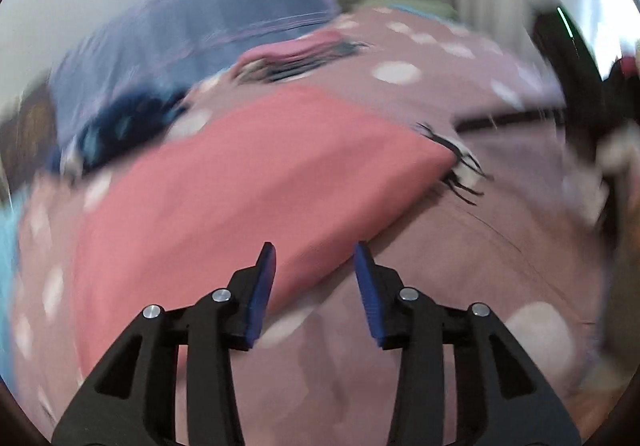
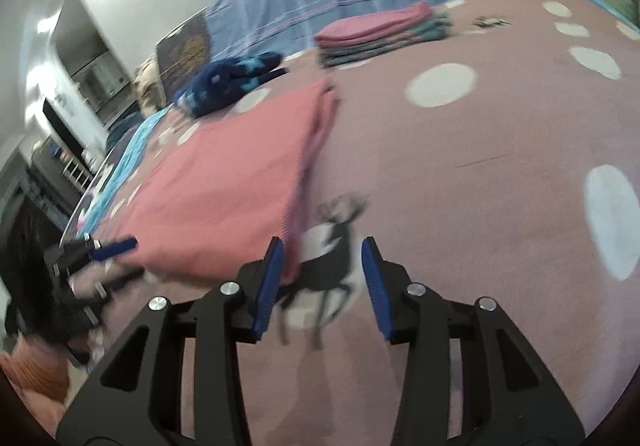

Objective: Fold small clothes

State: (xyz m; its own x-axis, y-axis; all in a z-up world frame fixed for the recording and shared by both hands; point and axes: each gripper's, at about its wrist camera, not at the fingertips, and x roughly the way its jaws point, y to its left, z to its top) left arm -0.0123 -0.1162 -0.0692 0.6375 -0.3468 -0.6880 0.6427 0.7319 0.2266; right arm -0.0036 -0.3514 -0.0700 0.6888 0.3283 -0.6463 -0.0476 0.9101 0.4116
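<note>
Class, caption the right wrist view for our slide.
Open right claw hovers by a folded pink garment on a polka-dot blanket.

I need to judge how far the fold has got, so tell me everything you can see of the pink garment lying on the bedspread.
The pink garment is a plain salmon-pink cloth that looks like a soft knit, lying flat and folded over itself, with layered edges showing along its right side. It rests on the mauve dotted bedspread, its near corner beside a printed deer. A dark blue garment lies just beyond its far end. The left gripper is at its near left corner; whether it touches is blurred. The right gripper stands open beside its near edge.
</note>
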